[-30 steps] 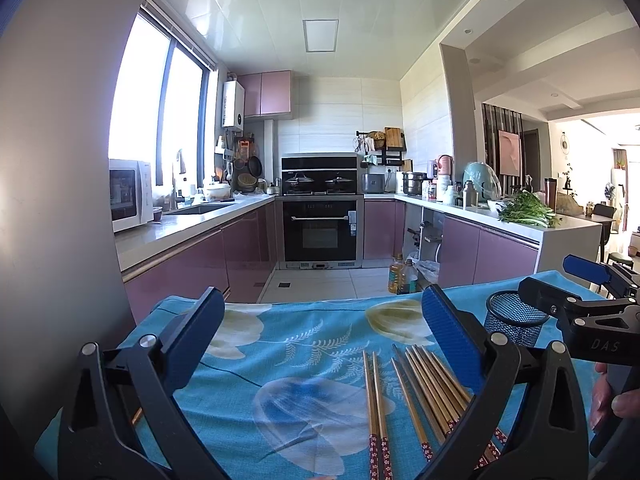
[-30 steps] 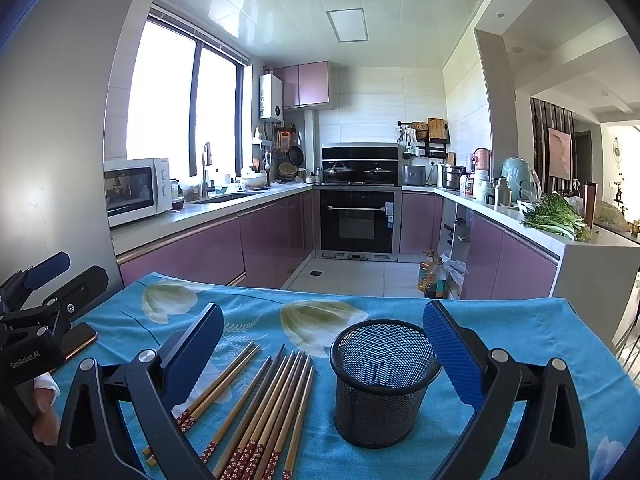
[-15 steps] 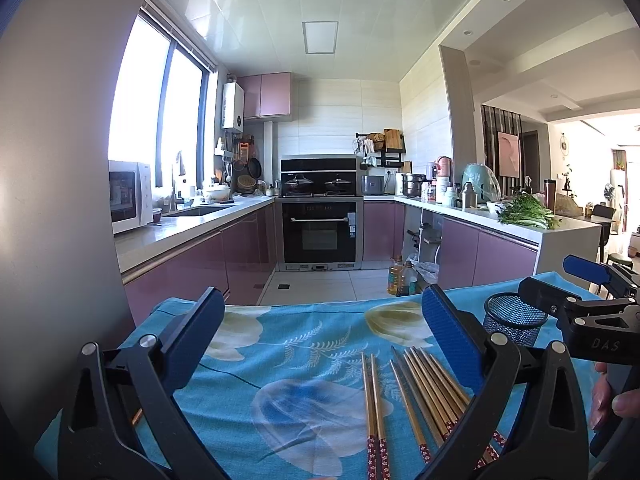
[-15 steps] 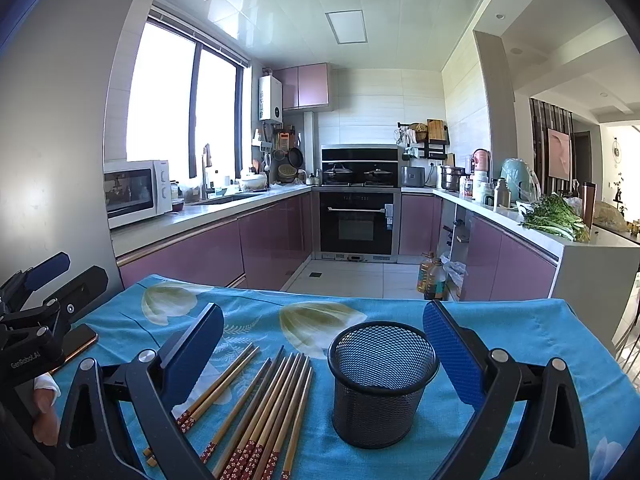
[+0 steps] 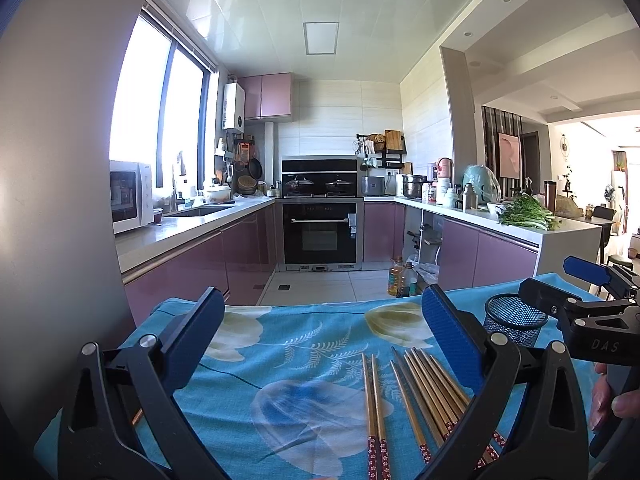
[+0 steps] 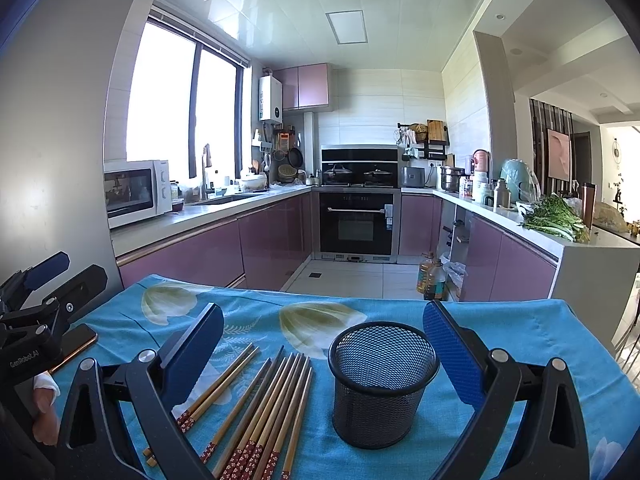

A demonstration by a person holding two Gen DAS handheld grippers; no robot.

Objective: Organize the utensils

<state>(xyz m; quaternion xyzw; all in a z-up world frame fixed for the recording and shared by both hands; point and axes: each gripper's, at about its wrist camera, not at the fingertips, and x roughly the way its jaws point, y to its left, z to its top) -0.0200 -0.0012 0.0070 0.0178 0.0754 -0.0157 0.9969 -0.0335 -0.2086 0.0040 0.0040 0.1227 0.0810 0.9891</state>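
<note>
**A:** What carries everything?

**B:** A table under a blue cloth (image 6: 520, 332) printed with pale flowers. Beyond its far edge is a kitchen with purple cabinets and a black oven (image 6: 356, 224) in the back wall.

**A:** What sits on the cloth?

**B:** A black mesh cup (image 6: 380, 384) stands upright toward the near edge, right of the middle, and looks empty from what shows of its inside. Just beside it on the left lies a row of wooden chopsticks (image 6: 268, 404), flat on the cloth, their red patterned ends toward the near edge. Two of them lie a little apart from the rest, farther left. In the left wrist view the same chopsticks (image 5: 420, 392) lie right of the middle, with the cup (image 5: 514, 318) near the right edge.

**A:** And the grippers?

**B:** The right gripper (image 6: 324, 356) hangs over the near edge with its blue pads spread wide, grasping nothing; the cup sits between them in that view, untouched. The left gripper (image 5: 320, 340) is likewise spread wide and empty above the cloth, over its left half. A dark phone (image 6: 76, 346) lies near the left edge.
</note>
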